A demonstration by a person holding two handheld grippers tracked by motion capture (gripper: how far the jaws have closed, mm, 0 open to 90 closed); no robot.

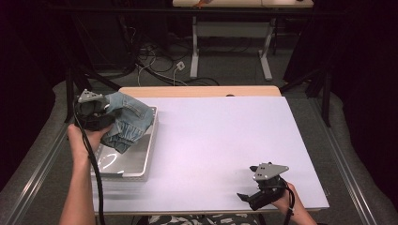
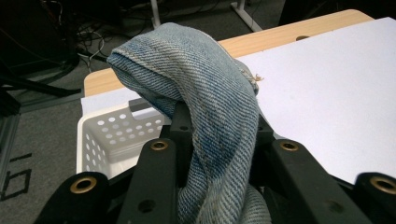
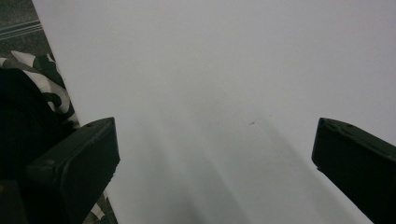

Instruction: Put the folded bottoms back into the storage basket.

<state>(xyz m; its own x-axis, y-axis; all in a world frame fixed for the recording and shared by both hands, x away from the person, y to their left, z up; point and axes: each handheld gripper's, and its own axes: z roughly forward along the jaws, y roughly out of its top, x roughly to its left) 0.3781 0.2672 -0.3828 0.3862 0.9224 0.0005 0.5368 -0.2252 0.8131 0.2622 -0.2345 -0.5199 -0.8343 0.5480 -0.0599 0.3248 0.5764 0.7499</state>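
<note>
A bunched piece of blue denim (image 1: 126, 121) hangs over the white perforated basket (image 1: 141, 164) at the table's left. My left gripper (image 1: 105, 115) is shut on the denim, holding it above the basket. In the left gripper view the denim (image 2: 210, 107) drapes up and over between the two black jaws, with the basket's holed wall (image 2: 107, 135) below and behind. My right gripper (image 1: 248, 197) rests low near the table's front right edge, jaws wide apart. In the right gripper view my right gripper (image 3: 215, 154) has nothing but the bare white tabletop (image 3: 210, 70) between its jaws.
The white sheet (image 1: 225, 140) covers most of the table, with a wooden strip (image 1: 197, 91) at the far edge. Behind it are cables on the floor (image 1: 155, 65) and another table's white legs (image 1: 195, 51). Patterned clothing (image 3: 42, 84) shows at the near edge.
</note>
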